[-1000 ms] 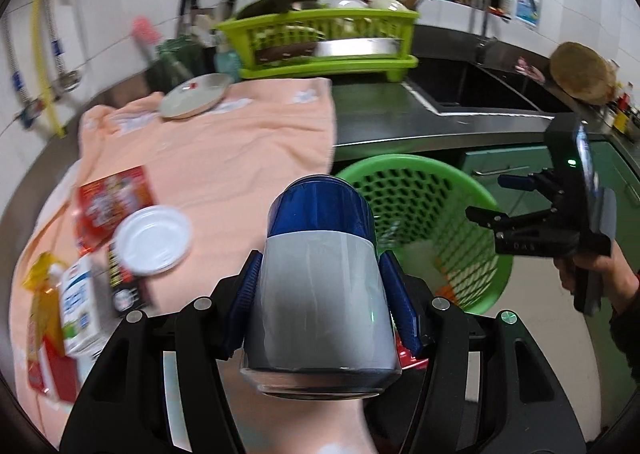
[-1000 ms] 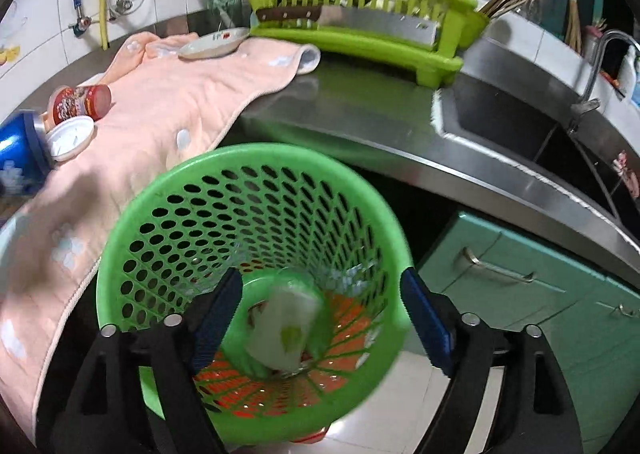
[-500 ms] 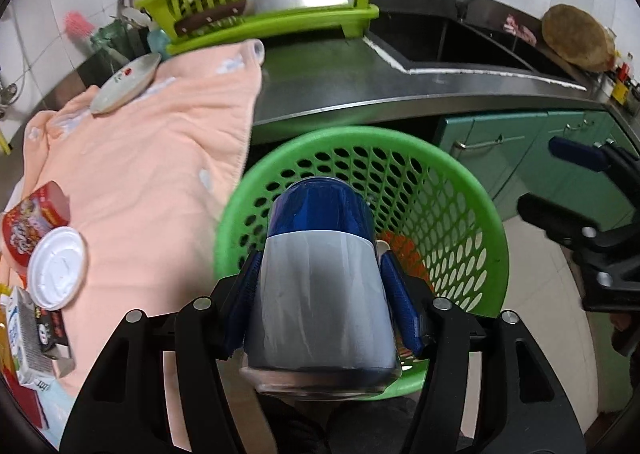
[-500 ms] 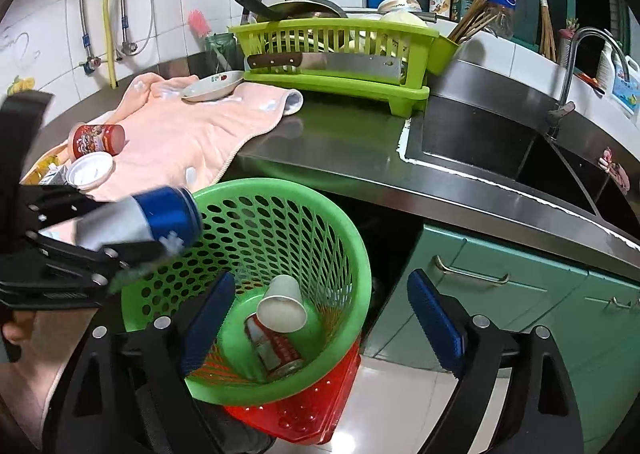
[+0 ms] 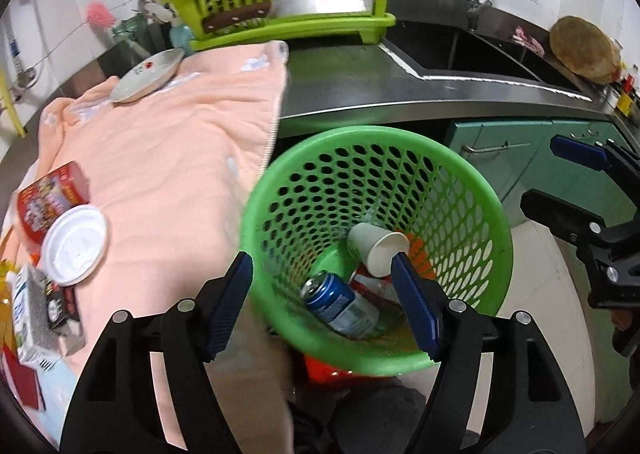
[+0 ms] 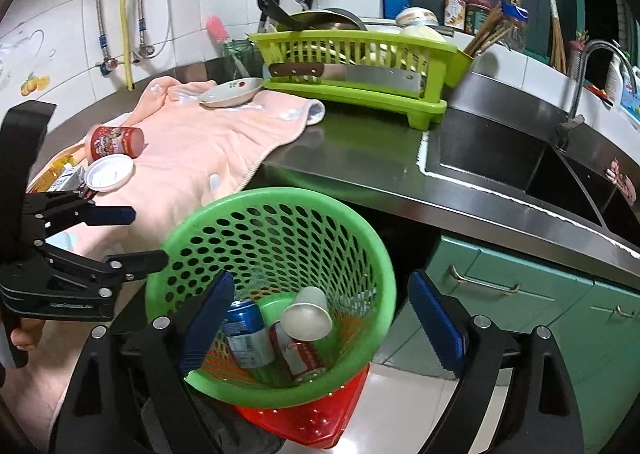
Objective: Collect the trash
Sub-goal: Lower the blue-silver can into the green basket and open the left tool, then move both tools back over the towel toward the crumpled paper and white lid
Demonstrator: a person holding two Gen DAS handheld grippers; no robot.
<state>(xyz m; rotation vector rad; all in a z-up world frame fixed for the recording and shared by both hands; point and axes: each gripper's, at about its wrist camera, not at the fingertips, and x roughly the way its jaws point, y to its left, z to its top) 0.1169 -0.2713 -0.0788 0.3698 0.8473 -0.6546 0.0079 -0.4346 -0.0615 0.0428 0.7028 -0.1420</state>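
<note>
Blue can (image 5: 338, 304) sits loose at the bottom of the green basket (image 5: 496, 214), next to a paper cup (image 5: 378, 250) and a red can (image 6: 298, 352). My left gripper (image 5: 322, 306) has just been opening its jaws; they stand apart over the basket, nothing between them. Right gripper (image 6: 320, 328) is wide and empty, jaws just widened too, also above the basket. On the pink towel (image 5: 172, 158) far left: red cup (image 6: 116, 141), white lid (image 5: 74, 244), small carton (image 5: 30, 314).

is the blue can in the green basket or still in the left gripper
In the basket. The blue can lies on its side at the bottom of the green basket, and the left gripper, jaws just opened, holds nothing.
</note>
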